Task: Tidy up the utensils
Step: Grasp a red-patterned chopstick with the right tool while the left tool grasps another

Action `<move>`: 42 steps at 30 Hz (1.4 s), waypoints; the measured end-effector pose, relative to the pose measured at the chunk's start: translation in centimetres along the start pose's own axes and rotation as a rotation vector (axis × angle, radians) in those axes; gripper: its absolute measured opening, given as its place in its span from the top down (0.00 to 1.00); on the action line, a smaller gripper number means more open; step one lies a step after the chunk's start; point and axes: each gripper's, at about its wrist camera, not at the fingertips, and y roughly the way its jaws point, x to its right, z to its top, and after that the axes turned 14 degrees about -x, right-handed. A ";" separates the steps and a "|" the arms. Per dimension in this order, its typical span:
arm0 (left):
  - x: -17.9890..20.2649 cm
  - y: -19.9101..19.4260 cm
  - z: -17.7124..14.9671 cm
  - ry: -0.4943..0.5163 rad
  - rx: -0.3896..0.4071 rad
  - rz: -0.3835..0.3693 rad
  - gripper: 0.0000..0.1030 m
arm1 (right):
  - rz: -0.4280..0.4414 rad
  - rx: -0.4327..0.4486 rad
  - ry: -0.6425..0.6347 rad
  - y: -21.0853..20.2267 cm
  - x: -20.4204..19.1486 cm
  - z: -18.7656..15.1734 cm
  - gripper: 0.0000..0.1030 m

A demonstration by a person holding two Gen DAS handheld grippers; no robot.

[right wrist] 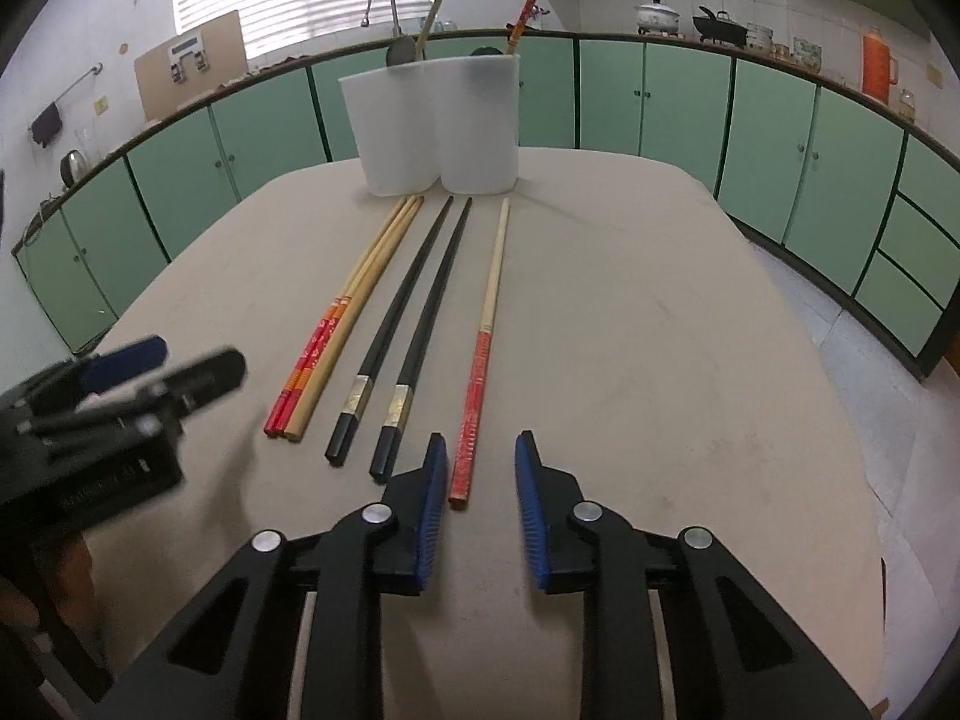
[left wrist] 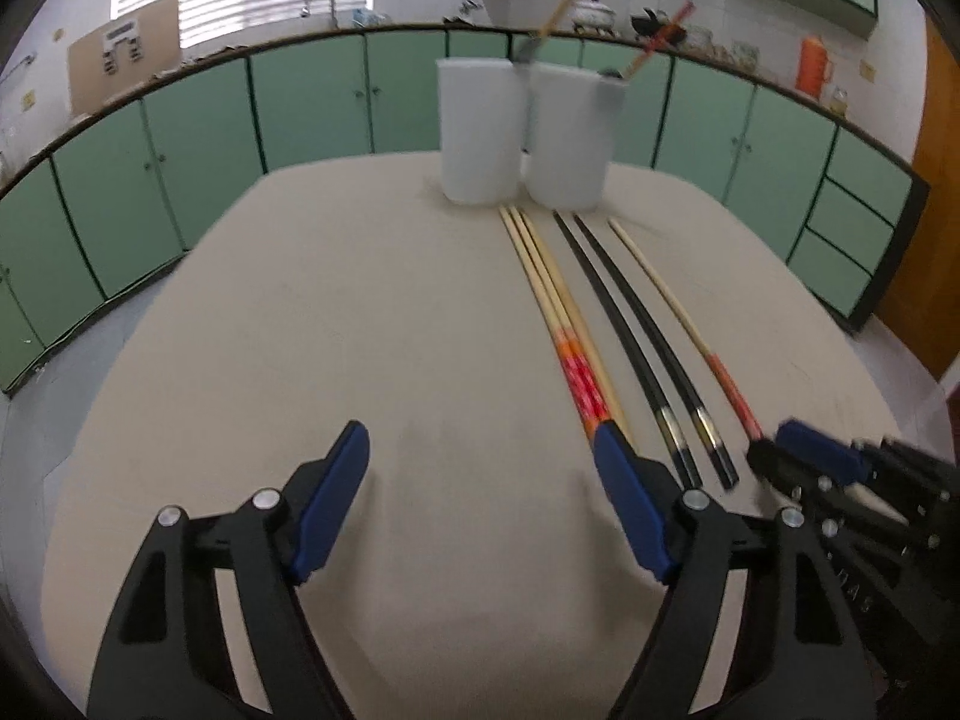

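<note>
Red-handled chopstick [right wrist: 480,384] lies alone on the table [right wrist: 660,330], its end between the right gripper [right wrist: 482,468]'s narrowed jaws, not pinched yet; left gripper [left wrist: 480,462] hangs open beside the bundle [left wrist: 564,330], probably waiting its turn.

chopsticks [right wrist: 414,324] before two containers [right wrist: 432,126] – on table [right wrist: 660,360]

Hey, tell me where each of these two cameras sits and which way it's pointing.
Left wrist: on the left claw, angled down across the beige table toward two white plastic tubs; own open blue-padded fingers show, right claw at the right edge.
Right wrist: on the right claw, facing the same way; its fingers flank the single red-handled chopstick; left claw at left.
Shared: table, tubs, black chopstick pair, green cabinets.
</note>
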 end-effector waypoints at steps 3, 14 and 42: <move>0.4 0.4 0.0 0.009 -0.019 -0.005 0.28 | -0.010 -0.002 0.004 0.1 0.1 0.1 0.83; 1.0 0.9 0.0 0.028 -0.047 -0.025 0.29 | -0.007 -0.007 0.015 0.1 0.8 0.3 0.94; 0.6 1.2 -0.1 -0.008 -0.078 0.040 0.41 | -0.006 -0.012 0.016 0.3 0.8 0.4 0.94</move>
